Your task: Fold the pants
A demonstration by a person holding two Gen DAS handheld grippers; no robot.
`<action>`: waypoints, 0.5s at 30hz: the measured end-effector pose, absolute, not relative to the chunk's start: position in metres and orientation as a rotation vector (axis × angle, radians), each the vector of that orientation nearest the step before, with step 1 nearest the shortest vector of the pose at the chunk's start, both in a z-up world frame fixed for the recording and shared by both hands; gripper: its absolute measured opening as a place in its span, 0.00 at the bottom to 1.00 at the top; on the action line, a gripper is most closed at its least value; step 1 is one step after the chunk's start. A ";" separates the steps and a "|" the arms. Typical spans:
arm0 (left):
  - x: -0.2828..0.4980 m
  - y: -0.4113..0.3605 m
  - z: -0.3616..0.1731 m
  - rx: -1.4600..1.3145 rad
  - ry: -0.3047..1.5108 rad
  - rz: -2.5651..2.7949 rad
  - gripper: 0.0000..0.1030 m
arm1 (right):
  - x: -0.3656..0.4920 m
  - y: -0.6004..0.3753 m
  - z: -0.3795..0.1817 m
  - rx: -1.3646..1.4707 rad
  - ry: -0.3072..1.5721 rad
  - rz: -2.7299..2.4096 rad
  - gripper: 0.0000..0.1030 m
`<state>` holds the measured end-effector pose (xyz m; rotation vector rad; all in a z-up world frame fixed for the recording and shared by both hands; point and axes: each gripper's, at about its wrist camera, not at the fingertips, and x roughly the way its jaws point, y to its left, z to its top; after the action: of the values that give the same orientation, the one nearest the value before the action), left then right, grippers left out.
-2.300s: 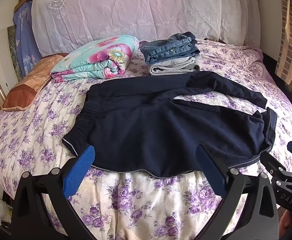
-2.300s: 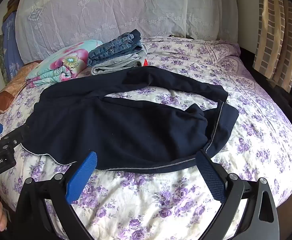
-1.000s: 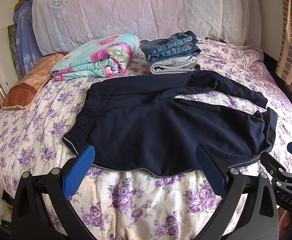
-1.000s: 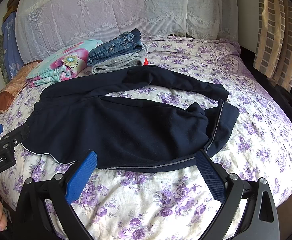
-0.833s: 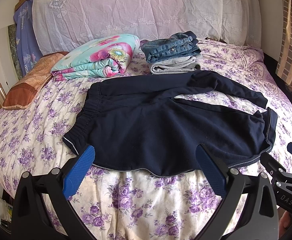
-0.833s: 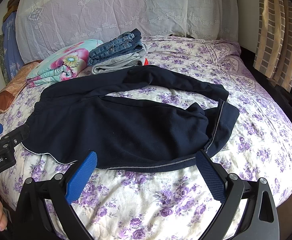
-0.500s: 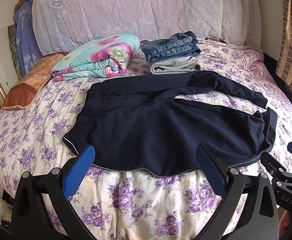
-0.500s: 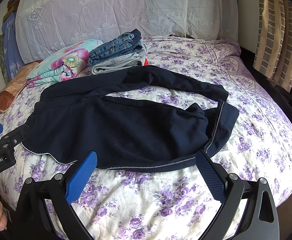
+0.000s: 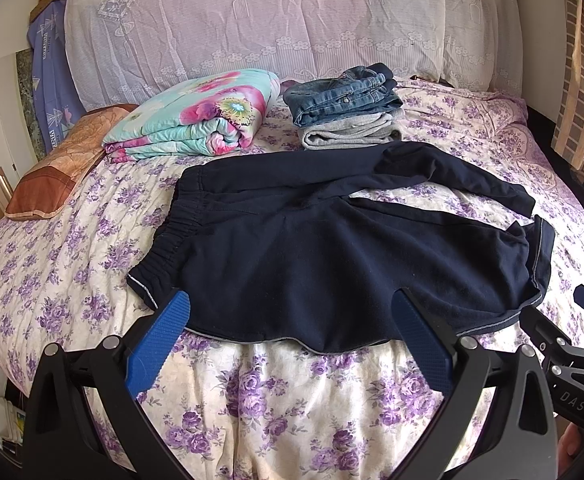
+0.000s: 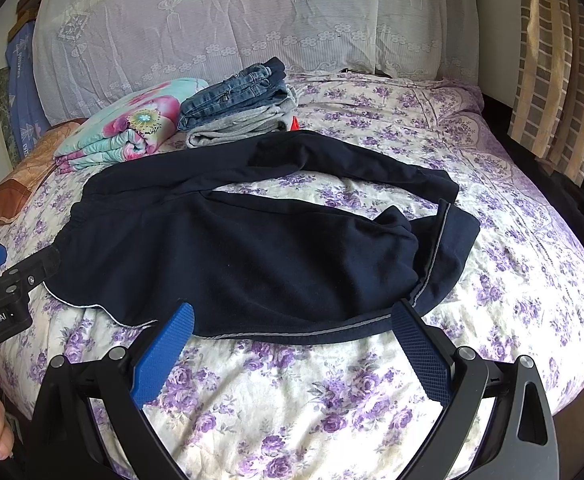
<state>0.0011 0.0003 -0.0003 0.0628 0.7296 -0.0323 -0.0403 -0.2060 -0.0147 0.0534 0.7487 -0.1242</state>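
While both grippers' jaws gape empty above the dark navy cotton pants point(image 9: 332, 256) point(image 10: 243, 248), only the right view shows a red scrap point(image 10: 294, 123) behind them — the left gripper point(image 9: 292, 320) and right gripper point(image 10: 292, 324) hover near the hem.

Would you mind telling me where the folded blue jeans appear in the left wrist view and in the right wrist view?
Left wrist view: folded blue jeans upper centre, right of the floral quilt.
Right wrist view: jeans upper left of centre.
Shared landmark: in both they top the folded grey garment, just behind the navy pants.
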 end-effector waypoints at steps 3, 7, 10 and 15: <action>0.001 0.000 0.000 0.063 0.729 -0.033 0.95 | -0.041 -0.206 -0.015 0.053 0.749 -0.124 0.96; 0.001 0.000 0.001 0.063 0.730 -0.032 0.95 | -0.041 -0.206 -0.014 0.053 0.749 -0.124 0.96; 0.001 -0.001 0.002 0.062 0.729 -0.033 0.95 | -0.041 -0.206 -0.015 0.053 0.749 -0.125 0.96; -0.001 0.003 -0.002 0.063 0.731 -0.033 0.95 | -0.041 -0.205 -0.015 0.052 0.749 -0.125 0.96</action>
<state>-0.0012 0.0030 -0.0021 0.0635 0.7313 -0.0331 -0.0407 -0.2053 -0.0152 0.0524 0.7491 -0.1246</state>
